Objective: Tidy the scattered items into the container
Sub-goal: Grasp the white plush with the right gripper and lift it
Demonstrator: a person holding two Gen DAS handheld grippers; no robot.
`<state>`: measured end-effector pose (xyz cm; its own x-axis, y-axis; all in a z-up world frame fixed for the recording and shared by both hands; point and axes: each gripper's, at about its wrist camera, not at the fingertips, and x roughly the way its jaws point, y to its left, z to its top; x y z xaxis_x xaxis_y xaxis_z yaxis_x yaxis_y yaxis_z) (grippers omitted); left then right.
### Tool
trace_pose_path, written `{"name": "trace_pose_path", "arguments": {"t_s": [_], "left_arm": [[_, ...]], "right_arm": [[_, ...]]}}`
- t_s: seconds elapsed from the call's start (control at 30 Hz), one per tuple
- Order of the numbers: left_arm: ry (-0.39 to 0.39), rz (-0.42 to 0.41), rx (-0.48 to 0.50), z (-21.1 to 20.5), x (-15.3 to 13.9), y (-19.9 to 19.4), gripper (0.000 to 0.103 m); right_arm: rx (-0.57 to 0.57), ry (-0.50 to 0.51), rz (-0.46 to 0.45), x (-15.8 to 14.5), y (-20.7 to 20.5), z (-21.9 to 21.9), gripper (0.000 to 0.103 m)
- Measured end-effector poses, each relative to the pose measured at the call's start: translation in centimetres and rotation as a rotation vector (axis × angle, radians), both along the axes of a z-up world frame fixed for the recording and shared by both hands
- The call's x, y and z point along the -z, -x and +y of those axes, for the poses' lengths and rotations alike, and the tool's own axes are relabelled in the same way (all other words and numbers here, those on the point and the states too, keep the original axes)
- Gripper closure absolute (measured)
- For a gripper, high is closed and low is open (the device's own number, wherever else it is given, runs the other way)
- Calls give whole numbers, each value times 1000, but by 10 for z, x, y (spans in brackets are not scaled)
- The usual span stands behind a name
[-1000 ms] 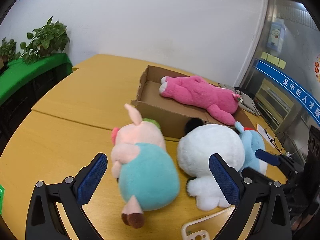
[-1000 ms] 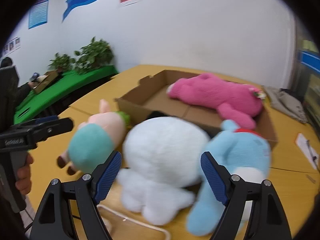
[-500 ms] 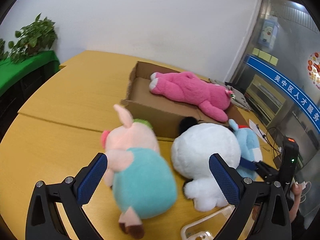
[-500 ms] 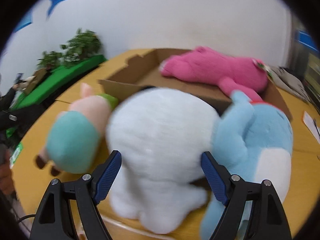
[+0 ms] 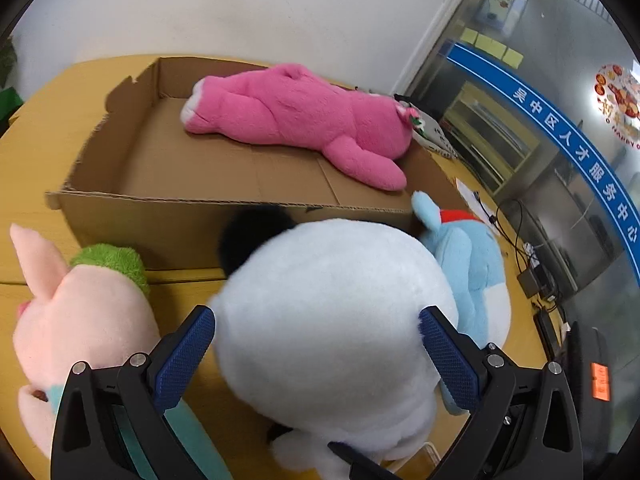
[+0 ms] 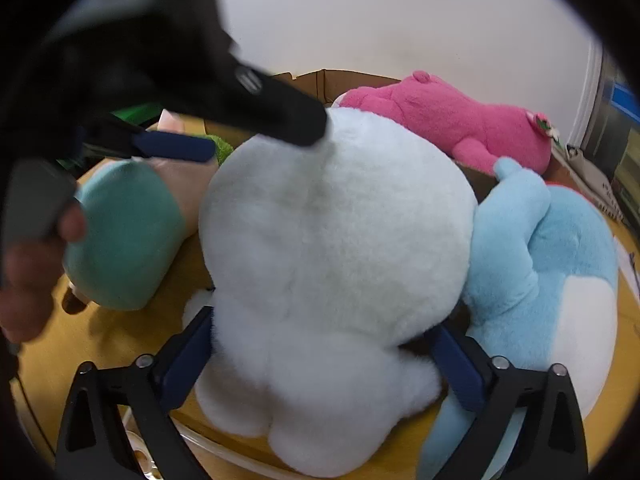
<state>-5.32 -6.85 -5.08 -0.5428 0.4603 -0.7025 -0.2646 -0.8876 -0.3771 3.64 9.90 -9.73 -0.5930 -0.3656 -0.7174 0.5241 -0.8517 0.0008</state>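
Both tools have closed in on the white plush [image 5: 332, 328] since a second ago; then the left tool [image 5: 316, 354] faced the pig [image 5: 80, 320], which now sits off to its left. The tabletop [image 5: 24, 168] carries the box [image 5: 168, 216], which holds only the pink bear [image 5: 296, 120] along its far side, so most of its floor is free. The white plush rests against the box's near wall, wedged between the pig and the blue plush [image 5: 472, 268]. Both tools are spread wide, straddling it; the right tool [image 6: 320, 364] touches its lower body without squeezing. The step in hand looks like a two-handed grasp. The next move likely calls for clamping together, then lifting clear over the near wall without dragging the neighbours.
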Motion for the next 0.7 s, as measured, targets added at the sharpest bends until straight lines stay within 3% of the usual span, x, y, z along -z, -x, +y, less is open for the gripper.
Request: {"name": "trace_pose_path", "arguments": {"t_s": [0.07, 0.17, 0.3, 0.43, 0.57, 0.7], "left_arm": [[-2, 7, 25, 7, -1, -1, 5], [-9, 1, 39, 8, -1, -2, 14], [-42, -7, 40, -3, -1, -2, 18], [-25, -1, 41, -4, -3, -1, 22], [-23, 17, 62, -3, -8, -7, 27], [-9, 51, 75, 0, -21, -18, 28]], "right_arm": [[4, 29, -12, 0, -2, 2, 22], [20, 50, 9, -2, -10, 2, 32], [29, 122, -18, -2, -2, 7, 31], [17, 111, -15, 0, 8, -1, 29], [8, 150, -7, -4, 7, 7, 44], [1, 200, 12, -11, 0, 18, 48]]}}
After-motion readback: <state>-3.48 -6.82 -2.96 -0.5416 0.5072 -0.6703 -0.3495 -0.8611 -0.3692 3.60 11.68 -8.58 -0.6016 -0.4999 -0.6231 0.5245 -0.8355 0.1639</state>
